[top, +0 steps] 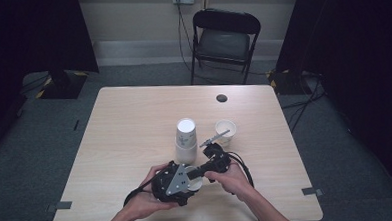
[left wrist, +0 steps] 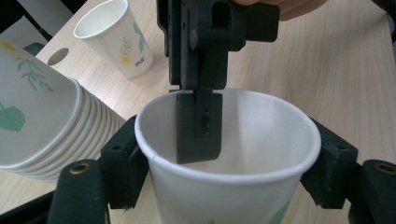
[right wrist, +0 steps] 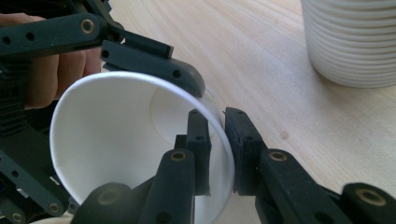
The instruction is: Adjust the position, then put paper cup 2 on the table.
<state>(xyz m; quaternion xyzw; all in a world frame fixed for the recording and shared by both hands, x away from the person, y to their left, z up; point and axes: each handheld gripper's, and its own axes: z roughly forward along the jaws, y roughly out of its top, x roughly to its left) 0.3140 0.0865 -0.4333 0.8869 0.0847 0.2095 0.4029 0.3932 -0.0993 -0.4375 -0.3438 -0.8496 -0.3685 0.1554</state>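
A white paper cup (top: 196, 183) with a green leaf print is held off the table near its front edge. My left gripper (top: 191, 177) is shut on it, one jaw pressing each side of the cup (left wrist: 233, 182) just under the rim. My right gripper (top: 201, 171) reaches over the rim from the right. In the right gripper view its two jaws (right wrist: 218, 140) straddle the cup wall (right wrist: 116, 140), one inside and one outside. A narrow gap shows beside the inner jaw, so the pads do not press. That inner finger (left wrist: 198, 130) hangs into the cup's mouth.
A tall stack of the same cups (top: 186, 140) stands mid-table, just beyond my grippers. One single cup (top: 225, 130) stands to its right. A round cable hole (top: 222, 98) is near the far edge. A folding chair (top: 223, 39) stands behind the table (top: 129, 123).
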